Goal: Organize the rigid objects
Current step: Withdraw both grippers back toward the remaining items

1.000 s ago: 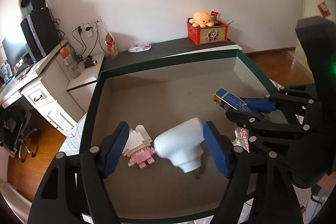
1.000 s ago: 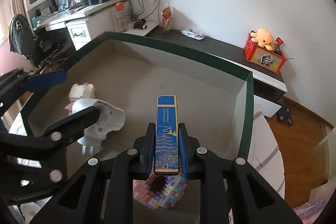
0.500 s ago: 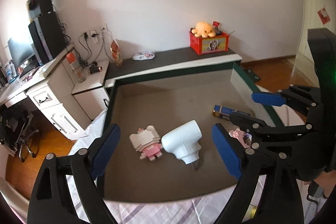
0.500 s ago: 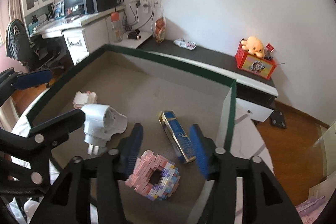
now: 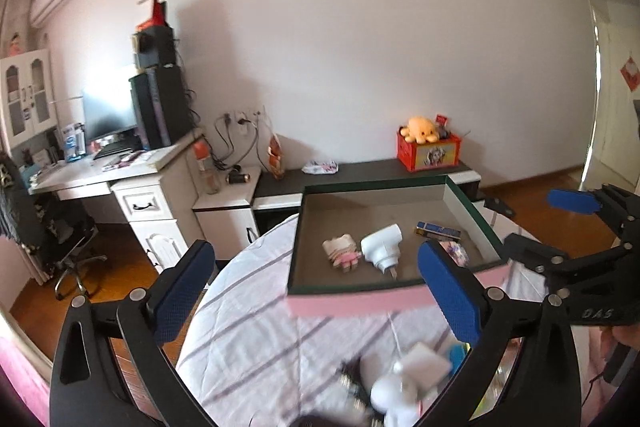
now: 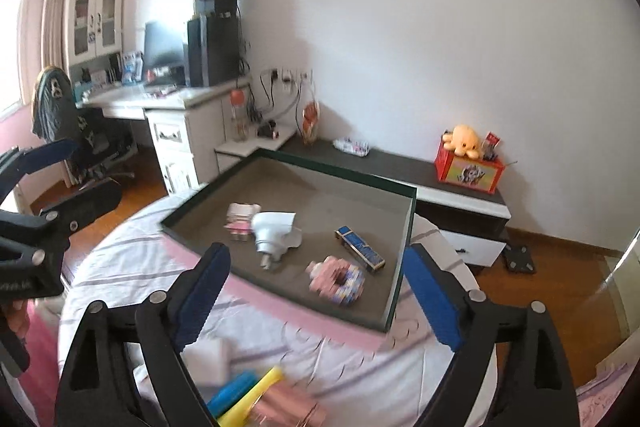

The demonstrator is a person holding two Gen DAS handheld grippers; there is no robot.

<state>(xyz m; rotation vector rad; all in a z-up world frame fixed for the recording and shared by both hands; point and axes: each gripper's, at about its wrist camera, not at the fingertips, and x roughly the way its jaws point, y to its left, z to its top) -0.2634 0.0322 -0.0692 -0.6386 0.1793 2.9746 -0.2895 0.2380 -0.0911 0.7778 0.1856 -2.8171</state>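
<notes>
Both grippers opened, nothing held.
The white plastic plug adapter (image 5: pixel 382 245) is seen mid-frame in the green-rimmed tray (image 5: pixel 352 291); judged light, stiff, slippery, best gripped across its body.

The left gripper (image 5: pixel 316 291) and right gripper (image 6: pixel 316 291) have just been opening, with nothing between the jaws.

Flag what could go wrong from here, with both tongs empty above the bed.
1. The next items, a blurred pile near the left tongs including a white block, lie crowded together, so a grab may catch two.
2. The tray rests on soft bedding near the mattress edge; a push could tip it.
3. The blue box and pink brick ring crowd the right corner, near the right tongs.
</notes>
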